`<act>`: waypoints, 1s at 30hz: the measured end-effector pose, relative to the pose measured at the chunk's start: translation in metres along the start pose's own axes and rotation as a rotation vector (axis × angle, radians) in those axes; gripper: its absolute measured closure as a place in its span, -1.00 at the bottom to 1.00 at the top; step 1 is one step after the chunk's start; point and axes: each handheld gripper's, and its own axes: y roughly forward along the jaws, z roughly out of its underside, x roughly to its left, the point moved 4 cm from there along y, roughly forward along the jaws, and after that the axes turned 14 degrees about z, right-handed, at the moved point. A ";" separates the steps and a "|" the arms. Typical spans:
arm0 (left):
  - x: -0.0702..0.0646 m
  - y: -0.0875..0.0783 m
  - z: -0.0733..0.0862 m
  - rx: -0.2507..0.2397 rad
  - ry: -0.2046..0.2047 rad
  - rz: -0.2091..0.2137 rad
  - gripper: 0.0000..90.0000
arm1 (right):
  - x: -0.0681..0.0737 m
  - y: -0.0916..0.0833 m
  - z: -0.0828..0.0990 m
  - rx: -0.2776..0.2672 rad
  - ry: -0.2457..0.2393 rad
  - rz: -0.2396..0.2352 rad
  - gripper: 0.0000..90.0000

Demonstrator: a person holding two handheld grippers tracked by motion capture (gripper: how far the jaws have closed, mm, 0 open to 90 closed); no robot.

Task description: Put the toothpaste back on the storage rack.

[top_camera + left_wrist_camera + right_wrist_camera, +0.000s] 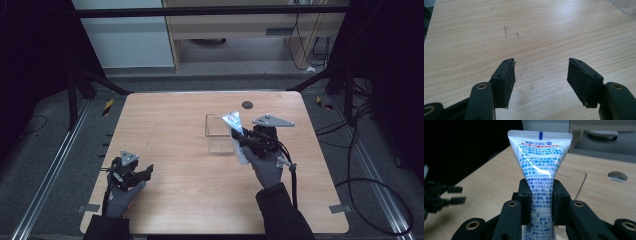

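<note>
Left tongs [145, 171]: held low over the near left part of the wooden tabletop [185, 200], jaws spread apart with nothing between them; in the left gripper view bare wood grain with a few dark scuff marks is seen between the two black pads [506, 82], and a corner of the clear plastic container [624, 6] is caught at the upper right edge. Clear plastic container [218, 134]: a rectangular open box, stood upright on the tabletop right of centre, just left of the right tongs. White tube [236, 134]: printed with blue and red text, raised above the tabletop beside the container, its flat crimped end uppermost and tilted toward the far side. Right tongs [240, 141]: clenched on the white tube [539, 160] at its lower body, both pads pressed against its sides, as seen in the right gripper view; the crimped end with a short blue mark is presented at the top of that view. Round dark hole [247, 104]: set in the tabletop near the far edge, behind the container.
</note>
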 end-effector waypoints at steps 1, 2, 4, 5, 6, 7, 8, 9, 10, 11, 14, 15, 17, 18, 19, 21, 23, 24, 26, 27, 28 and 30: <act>0.000 0.000 0.000 0.000 -0.001 0.000 -0.16 | 0.000 0.002 -0.005 -0.022 0.005 0.006 0.62; 0.000 0.000 0.000 0.000 0.000 0.001 -0.16 | 0.001 0.003 -0.008 -0.035 0.014 0.009 0.62; 0.000 0.000 0.000 -0.002 -0.001 0.001 -0.16 | 0.002 0.008 -0.016 -0.061 0.037 0.009 0.62; 0.000 0.000 0.000 -0.002 -0.001 0.001 -0.16 | 0.002 0.010 -0.019 -0.067 0.050 0.004 0.62; 0.001 0.000 0.000 -0.001 -0.002 0.002 -0.16 | 0.002 0.012 -0.022 -0.079 0.058 0.001 0.62; 0.000 0.000 0.000 -0.001 -0.002 0.001 -0.16 | 0.002 0.014 -0.024 -0.093 0.063 0.003 0.62; 0.000 0.000 0.000 -0.002 -0.002 0.002 -0.16 | 0.003 0.016 -0.027 -0.104 0.060 0.011 0.62; 0.000 0.000 0.000 -0.002 -0.001 0.002 -0.16 | 0.004 0.019 -0.028 -0.117 0.056 0.020 0.62; 0.000 0.000 0.000 -0.002 0.000 0.002 -0.16 | 0.004 0.021 -0.030 -0.126 0.052 0.028 0.62; 0.000 0.000 0.000 -0.002 -0.001 0.003 -0.16 | 0.005 0.023 -0.031 -0.129 0.051 0.032 0.62; 0.000 0.000 0.000 -0.002 -0.002 0.004 -0.16 | 0.004 0.031 -0.033 -0.139 0.067 0.031 0.62; 0.000 0.000 0.000 -0.003 -0.003 0.004 -0.16 | 0.004 0.034 -0.035 -0.145 0.070 0.037 0.62; 0.001 0.000 0.000 -0.003 -0.004 0.004 -0.16 | 0.003 0.040 -0.036 -0.156 0.077 0.043 0.62; 0.001 0.000 0.000 -0.003 -0.004 0.005 -0.16 | 0.002 0.043 -0.037 -0.159 0.082 0.046 0.62; 0.001 0.000 0.000 -0.003 -0.004 0.005 -0.16 | 0.002 0.047 -0.038 -0.164 0.092 0.044 0.62; 0.001 0.000 0.000 -0.003 -0.005 0.004 -0.16 | 0.002 0.053 -0.039 -0.168 0.099 0.047 0.62; 0.001 0.000 0.000 -0.003 -0.006 0.005 -0.16 | 0.002 0.060 -0.039 -0.173 0.106 0.055 0.62; 0.001 0.000 0.000 -0.003 -0.006 0.005 -0.16 | 0.001 0.063 -0.039 -0.177 0.109 0.059 0.62; 0.002 0.001 0.000 -0.002 -0.007 0.005 -0.16 | 0.000 0.069 -0.039 -0.183 0.122 0.062 0.62; 0.002 0.001 0.000 -0.002 -0.007 0.005 -0.16 | 0.000 0.073 -0.038 -0.181 0.129 0.062 0.62; 0.002 0.001 0.000 -0.002 -0.007 0.005 -0.16 | -0.001 0.075 -0.038 -0.180 0.130 0.065 0.62; 0.002 0.001 0.000 -0.001 -0.008 0.005 -0.16 | -0.002 0.082 -0.036 -0.181 0.126 0.075 0.62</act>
